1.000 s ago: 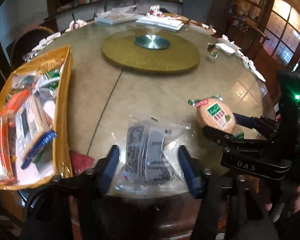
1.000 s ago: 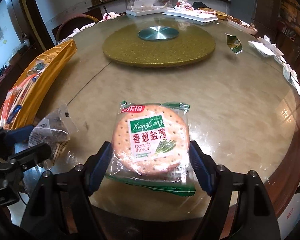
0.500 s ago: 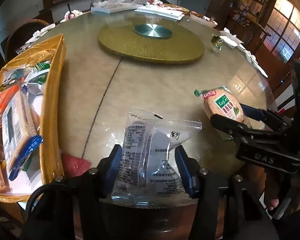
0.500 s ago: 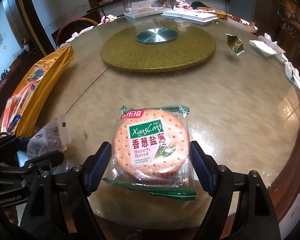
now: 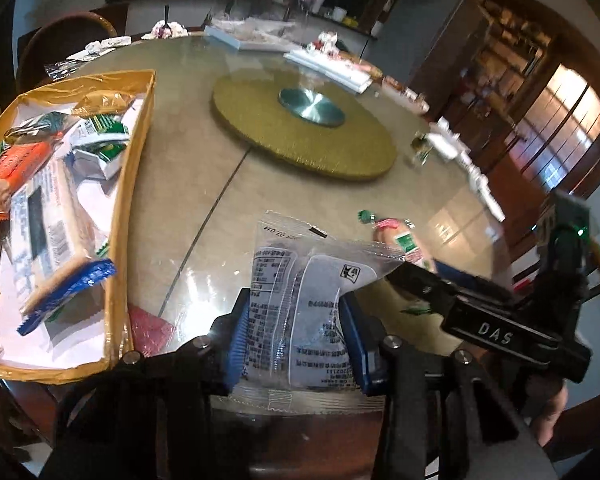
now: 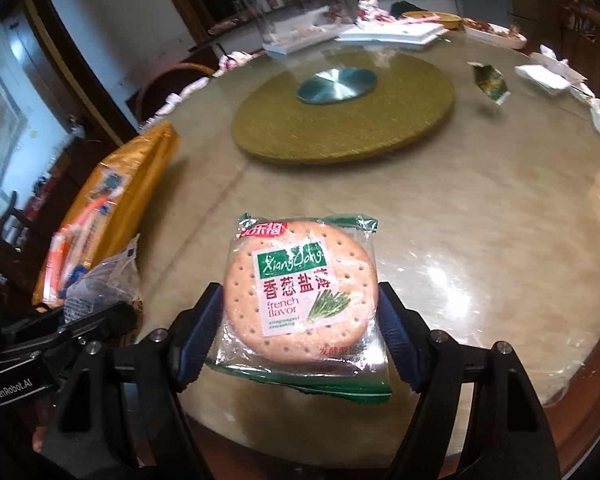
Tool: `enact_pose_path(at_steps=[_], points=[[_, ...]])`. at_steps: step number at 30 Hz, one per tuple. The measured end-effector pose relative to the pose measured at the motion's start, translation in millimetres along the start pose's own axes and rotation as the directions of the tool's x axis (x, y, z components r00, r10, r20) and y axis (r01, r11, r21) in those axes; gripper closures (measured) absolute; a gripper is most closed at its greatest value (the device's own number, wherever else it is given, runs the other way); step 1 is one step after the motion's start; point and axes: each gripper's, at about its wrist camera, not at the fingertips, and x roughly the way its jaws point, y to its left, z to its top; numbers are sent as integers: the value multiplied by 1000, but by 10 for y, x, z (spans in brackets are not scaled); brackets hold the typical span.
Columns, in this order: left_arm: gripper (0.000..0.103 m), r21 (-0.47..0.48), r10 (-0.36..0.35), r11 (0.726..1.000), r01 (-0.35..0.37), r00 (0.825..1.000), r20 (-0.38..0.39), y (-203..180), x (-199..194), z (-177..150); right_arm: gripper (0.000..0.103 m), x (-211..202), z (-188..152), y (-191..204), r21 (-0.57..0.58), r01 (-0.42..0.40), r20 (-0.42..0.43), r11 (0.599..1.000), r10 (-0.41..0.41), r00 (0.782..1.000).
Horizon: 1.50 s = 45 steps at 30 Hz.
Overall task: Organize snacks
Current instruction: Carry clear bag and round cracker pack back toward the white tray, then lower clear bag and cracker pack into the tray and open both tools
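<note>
My left gripper (image 5: 296, 336) is shut on a clear snack packet with grey print (image 5: 300, 300) and holds it raised above the table's near edge. My right gripper (image 6: 300, 328) is shut on a round cracker pack with a green label (image 6: 300, 296), also lifted off the table. The cracker pack shows small in the left wrist view (image 5: 404, 240), to the right of the packet. The orange-rimmed snack bag (image 5: 140, 152) lies open at the left with several snacks inside. It also shows in the right wrist view (image 6: 132, 172), with the clear packet (image 6: 100, 280) beside it.
A gold turntable (image 5: 300, 132) sits at the middle of the round glass table (image 6: 500, 220). A small green wrapper (image 6: 490, 84) lies at the right. A red packet (image 5: 148, 324) lies by the bag's near corner. Napkins and trays line the far rim.
Both grippers have closed on their packs and lifted them off the table. The left gripper has swung left toward the orange bag, which now looks closer.
</note>
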Motion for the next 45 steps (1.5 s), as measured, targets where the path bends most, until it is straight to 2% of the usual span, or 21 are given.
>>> enact_pose_path(at_steps=[5, 9, 16, 25, 29, 34, 37, 39, 45], points=[[61, -25, -48, 998, 49, 997, 67, 43, -309, 97, 27, -171, 124, 327, -40, -80, 59, 996, 82, 995], [61, -42, -40, 998, 45, 992, 121, 136, -569, 189, 27, -212, 303, 668, -92, -142, 77, 986, 149, 986], [61, -142, 29, 990, -3, 983, 182, 606, -933, 383, 27, -4, 555, 1261, -174, -212, 30, 962, 220, 975], [61, -269, 175, 957, -110, 957, 233, 1392, -1168, 670, 27, 470, 869, 2001, -263, -265, -56, 928, 260, 964], [61, -313, 211, 940, -134, 951, 227, 1714, -1130, 775, 27, 724, 990, 2219, -280, -278, -98, 919, 261, 960], [61, -336, 236, 928, -161, 952, 194, 1982, -997, 874, 27, 1031, 1048, 2416, -302, -288, -152, 909, 252, 956], [61, -348, 256, 918, -191, 955, 150, 2125, -852, 917, 27, 1188, 1049, 2498, -333, -242, -157, 911, 200, 967], [61, -352, 261, 913, -205, 958, 120, 2193, -762, 918, 27, 1278, 1057, 2535, -336, -249, -176, 908, 199, 964], [61, -355, 304, 897, -265, 951, 59, 2300, -613, 947, 27, 1470, 1028, 2615, -345, -228, -208, 911, 162, 965]])
